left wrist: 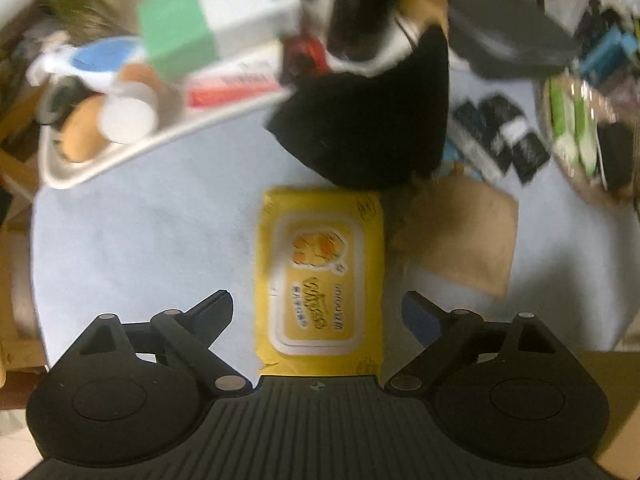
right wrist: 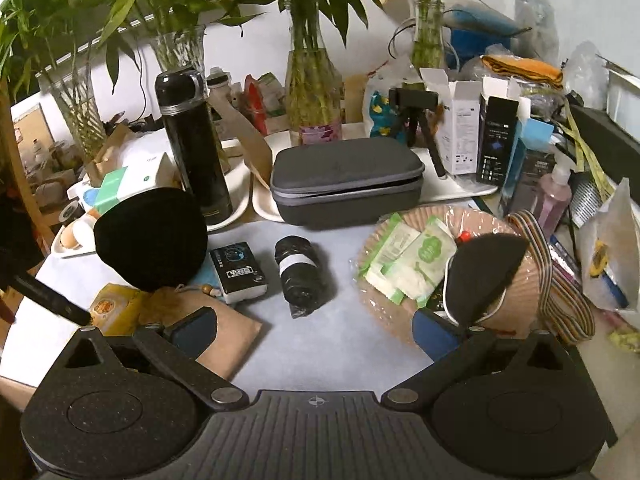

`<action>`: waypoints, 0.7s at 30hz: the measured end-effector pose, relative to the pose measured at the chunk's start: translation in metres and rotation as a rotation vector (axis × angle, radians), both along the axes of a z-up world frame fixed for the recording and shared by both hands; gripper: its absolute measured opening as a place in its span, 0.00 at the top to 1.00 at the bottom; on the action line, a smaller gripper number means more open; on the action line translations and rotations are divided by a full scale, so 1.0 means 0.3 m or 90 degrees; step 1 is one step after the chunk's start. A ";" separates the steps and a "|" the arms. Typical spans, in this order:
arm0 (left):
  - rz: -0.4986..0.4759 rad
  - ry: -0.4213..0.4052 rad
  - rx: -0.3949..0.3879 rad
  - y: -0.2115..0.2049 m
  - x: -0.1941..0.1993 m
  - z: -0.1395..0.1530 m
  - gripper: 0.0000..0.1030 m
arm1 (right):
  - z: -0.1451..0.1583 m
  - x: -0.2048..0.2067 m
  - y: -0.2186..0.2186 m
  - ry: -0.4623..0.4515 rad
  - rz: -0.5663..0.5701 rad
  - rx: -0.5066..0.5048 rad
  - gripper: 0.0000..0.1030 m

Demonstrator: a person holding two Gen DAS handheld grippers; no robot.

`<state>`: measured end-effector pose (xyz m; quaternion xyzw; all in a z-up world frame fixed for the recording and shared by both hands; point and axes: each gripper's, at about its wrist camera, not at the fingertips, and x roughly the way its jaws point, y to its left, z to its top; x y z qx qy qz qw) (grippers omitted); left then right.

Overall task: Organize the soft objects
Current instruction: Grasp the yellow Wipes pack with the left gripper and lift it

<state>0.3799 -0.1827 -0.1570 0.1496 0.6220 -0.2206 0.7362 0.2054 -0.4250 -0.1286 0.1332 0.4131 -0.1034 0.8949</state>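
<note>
In the left wrist view a yellow wipes pack (left wrist: 320, 276) lies flat on the pale blue table, directly under my left gripper (left wrist: 320, 308). Its jaws stand wide open on either side of the pack without touching it. Beyond the pack sit a black soft cap (left wrist: 360, 132) and a tan pouch (left wrist: 460, 232). My right gripper (right wrist: 316, 330) is open above bare table, nothing between its fingers. Just past its right fingertip a black face mask (right wrist: 480, 268) with a white loop rests in a tan basket (right wrist: 520, 300) beside green wipes packs (right wrist: 412, 264).
A roll of black bags (right wrist: 300, 276) and a small black tissue pack (right wrist: 238, 272) lie mid-table. A grey zip case (right wrist: 344, 180), a black flask (right wrist: 196, 148) and plant vases stand behind. A white tray (left wrist: 120, 160) with jars is on the left.
</note>
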 end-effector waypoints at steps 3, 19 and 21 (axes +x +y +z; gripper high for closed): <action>-0.004 0.050 0.014 -0.027 0.024 -0.067 0.10 | -0.004 0.001 0.001 0.007 0.002 0.000 0.00; 0.071 0.126 0.033 -0.001 0.087 -0.209 0.25 | -0.005 0.012 0.014 0.008 0.021 0.004 0.00; 0.071 0.121 0.029 0.003 0.084 -0.195 0.33 | -0.006 0.011 0.013 0.007 0.020 0.007 0.00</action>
